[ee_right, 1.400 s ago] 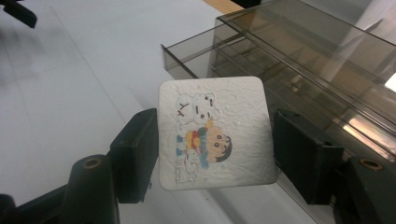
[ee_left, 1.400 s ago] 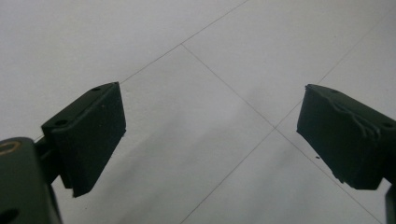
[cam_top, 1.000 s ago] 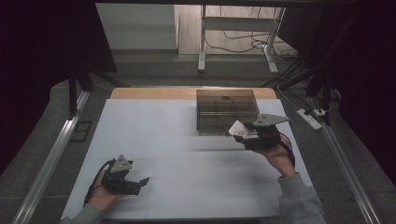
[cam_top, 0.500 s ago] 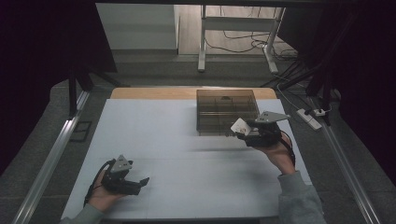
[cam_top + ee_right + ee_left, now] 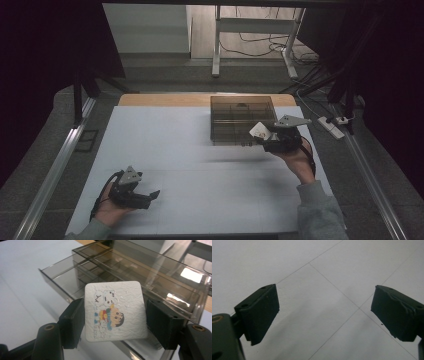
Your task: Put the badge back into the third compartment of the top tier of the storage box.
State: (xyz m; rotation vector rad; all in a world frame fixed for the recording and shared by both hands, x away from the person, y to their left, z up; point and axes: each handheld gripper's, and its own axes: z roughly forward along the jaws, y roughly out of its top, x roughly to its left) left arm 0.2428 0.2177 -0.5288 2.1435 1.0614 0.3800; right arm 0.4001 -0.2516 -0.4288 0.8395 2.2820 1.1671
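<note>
My right gripper (image 5: pixel 115 321) is shut on a white square card (image 5: pixel 114 310) printed with a cartoon child; both black pads press its side edges. It hangs over the near right edge of a smoky clear plastic box (image 5: pixel 140 272) with inner dividers. From above, the card (image 5: pixel 260 131) and right gripper (image 5: pixel 261 136) sit at the front right corner of the box (image 5: pixel 240 107). My left gripper (image 5: pixel 150 196) rests low at the table's front left, and its pads (image 5: pixel 259 312) stand wide apart over bare white table (image 5: pixel 324 277), so it is open.
A white table (image 5: pixel 180 145) runs to a wooden strip at the far edge. Metal rails line both sides. A power strip (image 5: pixel 334 126) and cables lie on the floor to the right, and a table frame (image 5: pixel 216 45) stands beyond.
The right gripper with the card has shifted very slightly toward the box. The left gripper has stayed put.
</note>
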